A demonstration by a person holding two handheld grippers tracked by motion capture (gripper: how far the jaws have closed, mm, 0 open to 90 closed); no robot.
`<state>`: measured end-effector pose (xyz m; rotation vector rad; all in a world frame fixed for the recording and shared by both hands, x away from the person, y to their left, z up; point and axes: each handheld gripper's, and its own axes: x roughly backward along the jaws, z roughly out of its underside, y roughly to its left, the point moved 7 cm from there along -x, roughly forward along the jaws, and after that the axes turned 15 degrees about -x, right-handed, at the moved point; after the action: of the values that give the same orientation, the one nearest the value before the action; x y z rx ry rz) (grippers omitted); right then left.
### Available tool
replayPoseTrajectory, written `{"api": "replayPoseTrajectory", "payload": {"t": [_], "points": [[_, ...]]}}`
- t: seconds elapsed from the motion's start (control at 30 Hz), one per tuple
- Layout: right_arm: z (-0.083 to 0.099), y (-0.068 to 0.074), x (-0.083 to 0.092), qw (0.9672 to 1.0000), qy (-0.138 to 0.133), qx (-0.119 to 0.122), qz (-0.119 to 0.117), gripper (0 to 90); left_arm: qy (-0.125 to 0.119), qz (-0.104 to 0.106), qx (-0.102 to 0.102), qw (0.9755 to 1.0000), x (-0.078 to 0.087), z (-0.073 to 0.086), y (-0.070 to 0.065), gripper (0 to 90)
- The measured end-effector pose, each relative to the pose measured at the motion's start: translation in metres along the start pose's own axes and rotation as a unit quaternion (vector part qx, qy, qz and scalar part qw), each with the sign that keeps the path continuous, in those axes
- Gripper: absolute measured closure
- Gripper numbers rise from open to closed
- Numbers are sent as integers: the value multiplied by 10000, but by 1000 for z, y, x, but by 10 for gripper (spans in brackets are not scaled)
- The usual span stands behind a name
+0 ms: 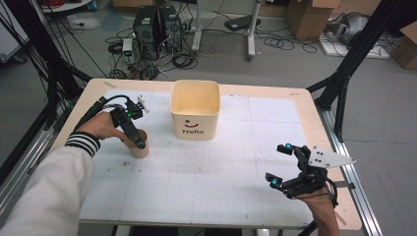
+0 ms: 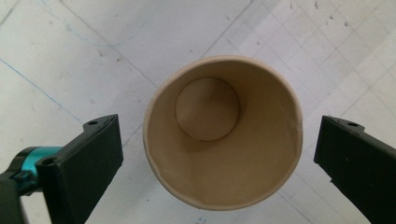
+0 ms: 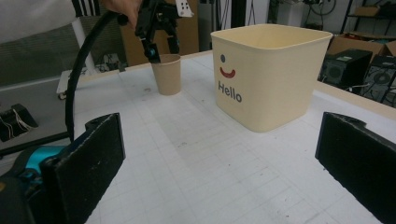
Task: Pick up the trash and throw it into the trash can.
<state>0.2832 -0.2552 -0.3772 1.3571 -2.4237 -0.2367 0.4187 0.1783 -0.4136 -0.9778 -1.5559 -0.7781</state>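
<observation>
A brown paper cup (image 1: 140, 149) stands upright and empty on the white gridded mat at the left. My left gripper (image 1: 137, 139) hangs just above its rim, pointing down, open. In the left gripper view the cup (image 2: 223, 135) sits between the two black jaws, which stand apart on either side without touching it. A cream square bin (image 1: 195, 109) marked "Hello" stands at the middle back. My right gripper (image 1: 279, 164) is open near the front right, holding nothing. The right gripper view has the bin (image 3: 271, 77), the cup (image 3: 167, 74) and the left gripper (image 3: 161, 50) above it.
The wooden table (image 1: 314, 123) carries the white mat (image 1: 206, 177). Black frame legs stand at both sides of the table. Computers, cables and cardboard boxes lie on the floor beyond the far edge.
</observation>
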Motion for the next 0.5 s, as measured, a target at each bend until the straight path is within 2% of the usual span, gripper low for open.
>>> {"api": "replayPoseTrajectory", "payload": {"t": [0.37,0.5], "points": [[0,0,0,10000,-12,-2,0,3,4,-76,-42,10000,-9,0,-1,18],[0,-1,0,10000,-24,-16,10,3,79,-180,-113,9997,-13,1,-1,18]]}}
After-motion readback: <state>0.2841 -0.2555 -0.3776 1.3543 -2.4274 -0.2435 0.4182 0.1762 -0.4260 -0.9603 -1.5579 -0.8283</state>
